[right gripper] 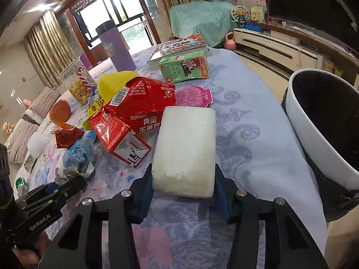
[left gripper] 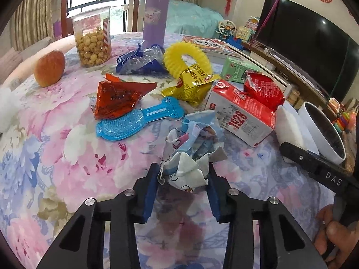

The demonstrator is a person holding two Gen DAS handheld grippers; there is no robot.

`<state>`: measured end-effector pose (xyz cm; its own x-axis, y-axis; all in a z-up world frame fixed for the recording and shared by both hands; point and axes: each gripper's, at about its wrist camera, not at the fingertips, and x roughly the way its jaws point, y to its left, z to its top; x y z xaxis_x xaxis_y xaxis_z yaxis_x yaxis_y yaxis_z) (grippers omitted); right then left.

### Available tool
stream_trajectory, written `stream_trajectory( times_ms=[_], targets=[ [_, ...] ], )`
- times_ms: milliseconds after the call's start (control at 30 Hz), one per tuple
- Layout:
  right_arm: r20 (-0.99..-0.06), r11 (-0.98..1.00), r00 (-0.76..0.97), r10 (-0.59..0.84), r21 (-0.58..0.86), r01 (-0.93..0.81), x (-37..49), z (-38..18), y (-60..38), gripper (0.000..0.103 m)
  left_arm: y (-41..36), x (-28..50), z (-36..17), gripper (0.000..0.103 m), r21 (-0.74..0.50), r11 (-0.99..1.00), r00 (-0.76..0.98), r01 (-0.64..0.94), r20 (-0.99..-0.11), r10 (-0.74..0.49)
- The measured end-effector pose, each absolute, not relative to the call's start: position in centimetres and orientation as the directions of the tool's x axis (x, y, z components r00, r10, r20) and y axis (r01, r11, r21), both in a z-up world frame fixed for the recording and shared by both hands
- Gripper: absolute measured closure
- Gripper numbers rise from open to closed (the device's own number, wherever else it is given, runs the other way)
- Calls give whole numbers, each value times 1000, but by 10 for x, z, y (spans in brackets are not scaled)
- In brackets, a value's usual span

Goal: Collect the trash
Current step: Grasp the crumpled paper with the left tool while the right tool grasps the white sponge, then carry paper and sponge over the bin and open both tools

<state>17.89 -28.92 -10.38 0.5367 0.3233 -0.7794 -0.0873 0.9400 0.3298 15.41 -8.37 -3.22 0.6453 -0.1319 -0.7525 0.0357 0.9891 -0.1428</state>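
Fingers of left gripper (left gripper: 184, 177) pinch crumpled wrapper (left gripper: 194, 148) at near edge only; thin hold, may tear free. Right gripper (right gripper: 183, 180) clamps white foam block (right gripper: 185, 150) by its near end; could pivot out before bin (right gripper: 323, 121), right.

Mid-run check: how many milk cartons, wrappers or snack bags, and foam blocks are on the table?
Cartons: 2, red carton, green carton
Wrappers and bags: 5, orange wrapper, blue wrapper, yellow bag, red bag, crumpled wrapper
Foam blocks: 1, foam block
Total: 8
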Motion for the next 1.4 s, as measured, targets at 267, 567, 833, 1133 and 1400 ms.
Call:
stream_trajectory(
  times_ms=[267, 567, 833, 1133, 1400],
  targets=[
    [-769, 933, 541, 340, 348, -91, 163, -98, -304, 55, -102, 142, -29, 67, -152, 984, 633, 91, -754, -175],
    [-758, 932, 559, 336, 353, -82, 148, -87, -326, 55, -132, 134, -19, 67, -154, 972, 626, 178, -744, -232],
    [-749, 934, 579, 323, 351, -67, 135, -78, -348, 55, -154, 134, -14, 67, -154, 962, 620, 226, -739, -264],
    [-744, 939, 603, 287, 345, -21, 126, -71, -377, 55, -188, 140, -8, 67, -144, 947, 615, 289, -730, -299],
    [-740, 941, 622, 256, 338, 14, 120, -65, -397, 55, -214, 148, 0, 67, -137, 931, 613, 339, -718, -329]
  ],
)
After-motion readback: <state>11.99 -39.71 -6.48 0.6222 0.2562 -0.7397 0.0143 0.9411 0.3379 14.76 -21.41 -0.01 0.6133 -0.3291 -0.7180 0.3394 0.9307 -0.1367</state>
